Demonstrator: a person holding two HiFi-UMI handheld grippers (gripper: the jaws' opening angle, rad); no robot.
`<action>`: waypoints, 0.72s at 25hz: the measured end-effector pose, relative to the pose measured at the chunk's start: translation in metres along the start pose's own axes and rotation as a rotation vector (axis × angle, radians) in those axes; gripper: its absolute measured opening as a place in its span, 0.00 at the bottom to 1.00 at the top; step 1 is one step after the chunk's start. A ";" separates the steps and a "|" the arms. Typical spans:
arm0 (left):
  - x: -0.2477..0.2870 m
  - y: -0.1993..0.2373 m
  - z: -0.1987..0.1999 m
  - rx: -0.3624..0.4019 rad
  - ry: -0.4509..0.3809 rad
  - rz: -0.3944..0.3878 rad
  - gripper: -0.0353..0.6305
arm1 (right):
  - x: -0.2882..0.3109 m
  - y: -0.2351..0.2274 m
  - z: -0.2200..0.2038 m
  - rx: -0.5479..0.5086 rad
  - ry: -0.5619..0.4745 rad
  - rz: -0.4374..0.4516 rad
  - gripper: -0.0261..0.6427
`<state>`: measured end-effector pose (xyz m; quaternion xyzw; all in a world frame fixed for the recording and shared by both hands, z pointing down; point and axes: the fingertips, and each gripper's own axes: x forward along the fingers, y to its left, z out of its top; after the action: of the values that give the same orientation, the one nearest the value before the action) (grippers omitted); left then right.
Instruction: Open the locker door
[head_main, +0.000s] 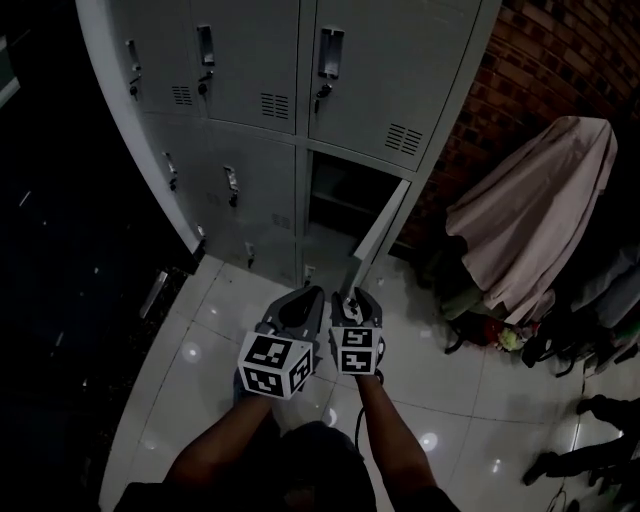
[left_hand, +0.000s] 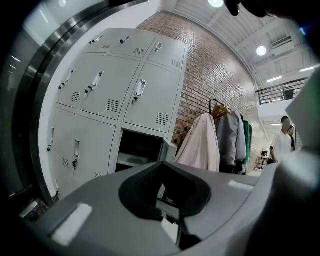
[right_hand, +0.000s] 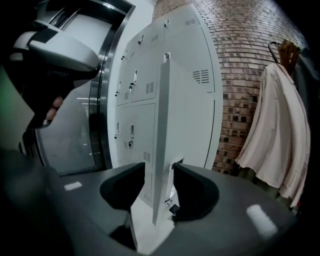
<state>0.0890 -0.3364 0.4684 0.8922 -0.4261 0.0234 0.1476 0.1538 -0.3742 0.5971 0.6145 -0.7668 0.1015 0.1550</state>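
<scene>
The locker door stands ajar, its edge unpinched between the spread tongs of the right gripper, while the left gripper rests pressed together and empty; a firm pinch would likely steady the remaining swing.

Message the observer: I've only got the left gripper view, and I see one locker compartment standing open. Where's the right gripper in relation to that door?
Observer: The right gripper has the free edge of the locker door between its jaws.
Operator: Is it clamped on it?
Observer: No, the jaws stand apart, and a sliver of space shows between one pad and the door.
Operator: How far out is the door?
Observer: In the head view it juts from the lockers toward the person, roughly square to their front.
</scene>
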 end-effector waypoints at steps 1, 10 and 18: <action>-0.005 -0.002 0.001 -0.004 0.000 0.007 0.06 | -0.008 0.002 0.004 -0.003 -0.008 0.009 0.27; -0.045 -0.030 0.019 0.019 -0.003 0.036 0.06 | -0.076 0.020 0.054 0.027 -0.100 0.059 0.27; -0.091 -0.030 0.035 0.054 -0.024 0.049 0.06 | -0.132 0.059 0.122 0.041 -0.226 0.100 0.17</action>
<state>0.0508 -0.2600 0.4128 0.8855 -0.4486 0.0277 0.1175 0.1082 -0.2824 0.4376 0.5860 -0.8070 0.0547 0.0498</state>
